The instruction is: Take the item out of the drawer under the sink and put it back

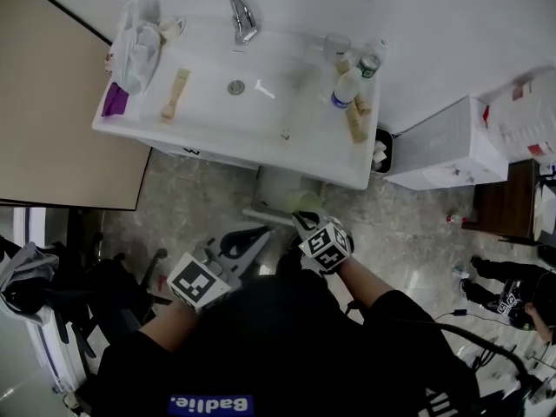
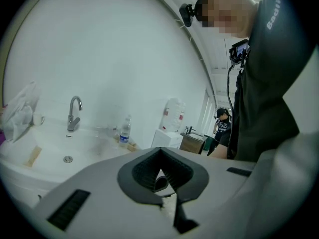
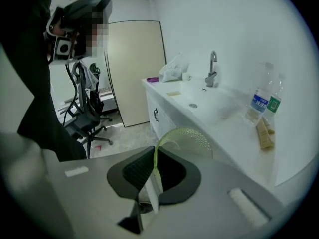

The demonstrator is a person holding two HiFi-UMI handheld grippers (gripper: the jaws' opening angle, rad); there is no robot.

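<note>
My right gripper (image 1: 306, 221) is shut on the thin edge of a pale green perforated plastic item (image 3: 188, 138). The item curves up out of the jaws toward the sink cabinet and shows in the head view as a green patch (image 1: 301, 201) just below the sink's front edge. My left gripper (image 1: 254, 235) hangs beside it to the left, shut with nothing between its pads (image 2: 149, 171). The white cabinet front under the sink, with a dark handle (image 3: 156, 114), appears in the right gripper view. The sink rim hides any drawer in the head view.
The white sink (image 1: 201, 57) carries a faucet (image 1: 243, 16), bottles (image 1: 349, 83), a plastic bag (image 1: 137, 46) and small packets. A beige board (image 1: 61, 102) leans at the left, with an office chair (image 1: 113, 281) below it. A white box (image 1: 453, 144) stands at the right, with a small bin (image 1: 380, 150) between it and the sink.
</note>
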